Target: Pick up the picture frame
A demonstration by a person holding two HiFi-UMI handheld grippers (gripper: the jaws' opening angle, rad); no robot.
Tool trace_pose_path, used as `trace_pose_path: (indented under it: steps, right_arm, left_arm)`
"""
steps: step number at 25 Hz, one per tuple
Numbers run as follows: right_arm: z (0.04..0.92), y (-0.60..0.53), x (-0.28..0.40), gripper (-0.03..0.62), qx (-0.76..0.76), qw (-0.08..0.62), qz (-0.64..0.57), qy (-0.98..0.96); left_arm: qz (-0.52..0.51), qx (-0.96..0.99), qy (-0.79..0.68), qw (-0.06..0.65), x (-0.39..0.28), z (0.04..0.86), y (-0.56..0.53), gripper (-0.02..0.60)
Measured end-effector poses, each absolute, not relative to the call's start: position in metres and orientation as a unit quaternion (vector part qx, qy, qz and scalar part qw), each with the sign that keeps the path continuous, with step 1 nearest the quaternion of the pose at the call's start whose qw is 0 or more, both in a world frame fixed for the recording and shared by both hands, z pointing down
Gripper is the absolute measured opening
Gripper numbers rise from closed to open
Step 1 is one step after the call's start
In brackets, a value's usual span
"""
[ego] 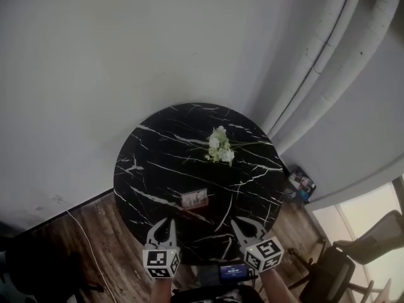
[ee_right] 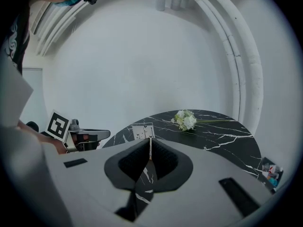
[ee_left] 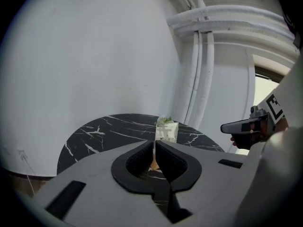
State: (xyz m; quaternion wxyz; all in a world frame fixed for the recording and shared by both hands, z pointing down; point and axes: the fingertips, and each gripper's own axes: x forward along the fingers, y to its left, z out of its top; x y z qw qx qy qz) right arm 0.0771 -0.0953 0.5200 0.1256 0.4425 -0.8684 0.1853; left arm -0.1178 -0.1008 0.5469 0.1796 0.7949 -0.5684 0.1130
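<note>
Nearest the person, the left gripper (ego: 169, 221) and the right gripper (ego: 237, 223) hang over the near edge of the round black marble table with white veins (ego: 145, 163). Each has its jaws pressed together on nothing; each gripper's own view shows the dark pads meeting in a thin seam.

Only the head view shows the small dark device with a lit screen (ego: 233, 271), below the table's near edge and between the two marker cubes. Its screen text is too small to read. That view alone also takes in the brown wooden floor (ego: 107, 232) around the table and a dark office chair (ego: 334, 267) off the table's right side. The cubes carry black-and-white square markers and no letters.

The small pale picture frame (ego: 195, 199) stands upright on the near half of the table, just beyond both sets of jaw tips and roughly between them, touching neither. The left gripper view shows it right above the closed jaws, covering most of the flowers. The right gripper view shows the two apart.

The bunch of white flowers with green stems (ego: 219, 147) lies past the table's centre, toward its far right. A small colourful packet (ego: 302, 185) lies on the floor by the table's right edge, its print unreadable. Behind the table rise a white wall and thick white pipes (ego: 341, 49).
</note>
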Motion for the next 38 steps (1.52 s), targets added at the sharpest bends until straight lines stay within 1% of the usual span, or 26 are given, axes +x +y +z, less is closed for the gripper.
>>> trace_pose_path:
  steps: [6,10,18,19,22,25,26,28,29,35,38]
  right_arm:
    - [0.547,-0.114,0.077,0.020,0.428,0.156,0.197,-0.868]
    - [0.559,-0.132,0.068,0.020,0.408,0.164,0.203,-0.875]
    - [0.588,-0.153,0.045,0.021,0.341,0.212,0.199,-0.894]
    - [0.591,-0.154,0.043,0.021,0.333,0.215,0.202,-0.896]
    - [0.600,-0.158,0.039,0.021,0.319,0.225,0.206,-0.898]
    - [0.609,-0.162,0.033,0.026,0.307,0.238,0.202,-0.899]
    - [0.612,-0.163,0.031,0.037,0.305,0.243,0.199,-0.899]
    - [0.617,-0.166,0.027,0.109,0.301,0.252,0.193,-0.899]
    - [0.619,-0.167,0.026,0.120,0.298,0.256,0.190,-0.900]
    - [0.634,-0.173,0.015,0.137,0.280,0.272,0.175,-0.904]
    - [0.641,-0.175,0.010,0.156,0.271,0.285,0.173,-0.903]
  left_arm:
    - [0.124,0.787,-0.567,0.209,-0.118,0.576,-0.110,0.014]
    - [0.136,0.781,-0.564,0.233,-0.115,0.597,-0.111,0.014]
    - [0.161,0.783,-0.549,0.245,-0.108,0.625,-0.128,0.018]
    - [0.163,0.784,-0.545,0.247,-0.106,0.627,-0.129,0.028]
    - [0.163,0.793,-0.530,0.253,-0.097,0.632,-0.132,0.094]
    - [0.168,0.800,-0.519,0.250,-0.092,0.636,-0.137,0.129]
    - [0.169,0.802,-0.515,0.250,-0.091,0.638,-0.139,0.140]
    - [0.172,0.807,-0.506,0.252,-0.087,0.643,-0.142,0.161]
    - [0.174,0.809,-0.502,0.251,-0.085,0.645,-0.144,0.169]
    - [0.197,0.826,-0.477,0.225,-0.080,0.650,-0.153,0.212]
    - [0.225,0.837,-0.453,0.209,-0.074,0.657,-0.153,0.255]
